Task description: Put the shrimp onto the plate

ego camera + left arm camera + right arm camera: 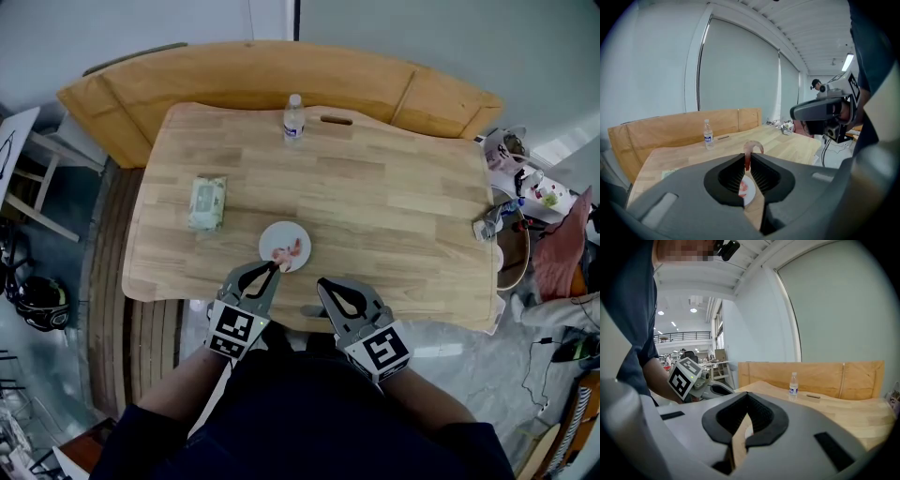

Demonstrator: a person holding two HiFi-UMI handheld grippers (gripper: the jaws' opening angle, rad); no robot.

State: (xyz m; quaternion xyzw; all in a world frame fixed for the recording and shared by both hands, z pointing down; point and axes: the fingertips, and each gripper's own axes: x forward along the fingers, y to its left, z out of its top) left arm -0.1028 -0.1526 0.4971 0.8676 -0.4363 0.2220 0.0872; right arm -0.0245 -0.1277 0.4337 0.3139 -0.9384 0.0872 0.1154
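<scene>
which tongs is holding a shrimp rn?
The left tongs: a pink shrimp is pinched between its jaws, over the plate. The right tongs are shut with nothing between them.

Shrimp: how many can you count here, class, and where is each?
2. The held shrimp is pinched in the left gripper at the near edge of the plate; the second shrimp lies on that plate. More may be hidden.

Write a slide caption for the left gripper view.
Left gripper shut on a curled shrimp above the white plate, water bottle standing farther back on the wooden table.
</scene>
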